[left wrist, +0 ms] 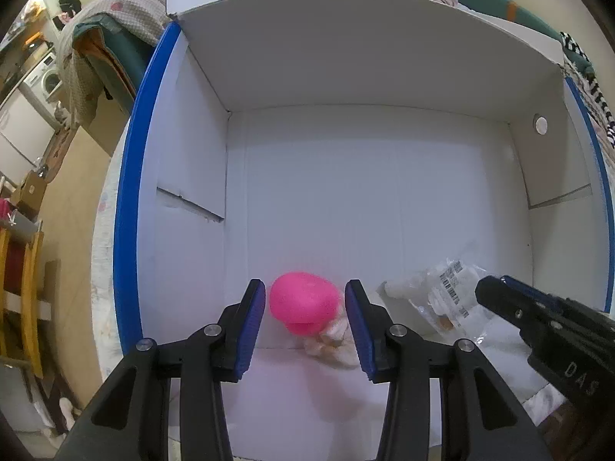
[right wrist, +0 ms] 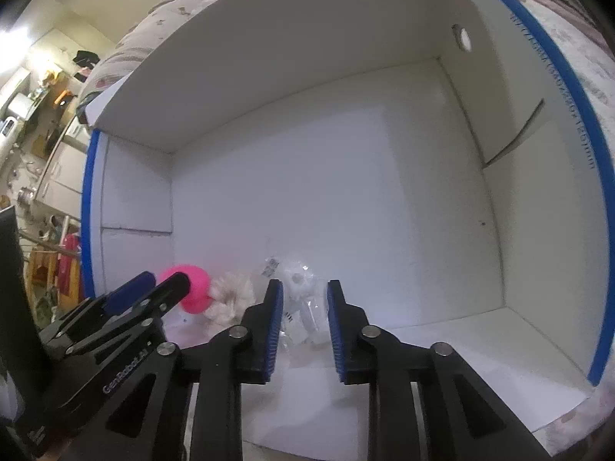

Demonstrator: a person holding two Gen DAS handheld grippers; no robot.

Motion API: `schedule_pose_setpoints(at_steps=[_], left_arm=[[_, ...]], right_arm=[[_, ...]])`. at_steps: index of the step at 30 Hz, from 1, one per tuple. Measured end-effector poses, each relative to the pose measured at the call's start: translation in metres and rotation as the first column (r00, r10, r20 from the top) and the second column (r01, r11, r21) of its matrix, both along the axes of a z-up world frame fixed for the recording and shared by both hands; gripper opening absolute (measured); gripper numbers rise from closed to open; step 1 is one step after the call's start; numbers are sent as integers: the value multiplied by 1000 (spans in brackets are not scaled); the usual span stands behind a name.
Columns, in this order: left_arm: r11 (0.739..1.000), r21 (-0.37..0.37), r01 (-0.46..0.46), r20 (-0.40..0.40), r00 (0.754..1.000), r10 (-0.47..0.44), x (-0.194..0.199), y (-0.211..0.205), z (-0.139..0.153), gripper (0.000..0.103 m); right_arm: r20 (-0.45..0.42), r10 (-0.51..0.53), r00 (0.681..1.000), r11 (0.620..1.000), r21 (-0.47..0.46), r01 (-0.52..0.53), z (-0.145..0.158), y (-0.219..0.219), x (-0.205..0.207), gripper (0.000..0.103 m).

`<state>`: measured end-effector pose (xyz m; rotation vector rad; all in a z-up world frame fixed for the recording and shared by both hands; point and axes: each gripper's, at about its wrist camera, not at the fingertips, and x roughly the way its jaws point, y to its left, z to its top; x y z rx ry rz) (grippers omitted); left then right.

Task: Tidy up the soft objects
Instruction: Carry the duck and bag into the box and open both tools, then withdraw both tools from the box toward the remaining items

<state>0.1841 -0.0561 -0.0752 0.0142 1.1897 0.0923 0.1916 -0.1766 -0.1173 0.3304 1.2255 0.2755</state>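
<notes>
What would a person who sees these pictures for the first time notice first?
The bright pink ball stands out most: it lies at the near edge of the white box, right ahead of the open left gripper. A fluffy toy sits against it, and a clear bag lies to its right, in front of the open right gripper. The blue rim frames the box.

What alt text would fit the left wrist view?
The open left gripper frames a pink ball beside a fluffy cream toy inside a white box. The right gripper reaches a clear plastic packet.
</notes>
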Motion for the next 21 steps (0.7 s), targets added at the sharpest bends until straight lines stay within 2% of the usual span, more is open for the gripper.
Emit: schedule_pose_setpoints(at_steps=[2,3,4,5,8,10,12,16,21], left_arm=[[1000,-6,9,2,1000,-9,0,-2,1,39],[1000,-6,11,3,1000,-11,0,-2,1,40],[1000,-5,14,5,1000,-14,0,-3,1,40],[1000,-3,18,5,1000,-18,0,-3,2,40],[1000,-13,25,1,1000,-25,-1,-2,2,60],[1000,-21,22,14,1000,-22,-2,-2,6,69],[999,-24,26,37,999,-25,-3,-2,10,69],[1000,-8,30,52,998,-30,-5,-2,15,69],[999,-15,32,62,998,-31,-8,-2,15,69]], right_arm=[[14,-11,1000,1000,-11,11,2,-2,0,45],[26,-19,999,1000,-15,19,4,-4,0,64],[43,-27,999,1000,-15,28,7,-6,-1,70],[55,-33,998,999,-16,34,9,-8,-1,70],[79,-45,996,999,-20,47,15,-13,0,82],[92,-65,994,998,-8,66,19,-18,1,96],[109,-79,991,997,2,79,22,-22,1,100],[137,-83,987,996,-11,85,27,-23,0,101],[132,-71,989,997,-26,75,26,-21,1,102]])
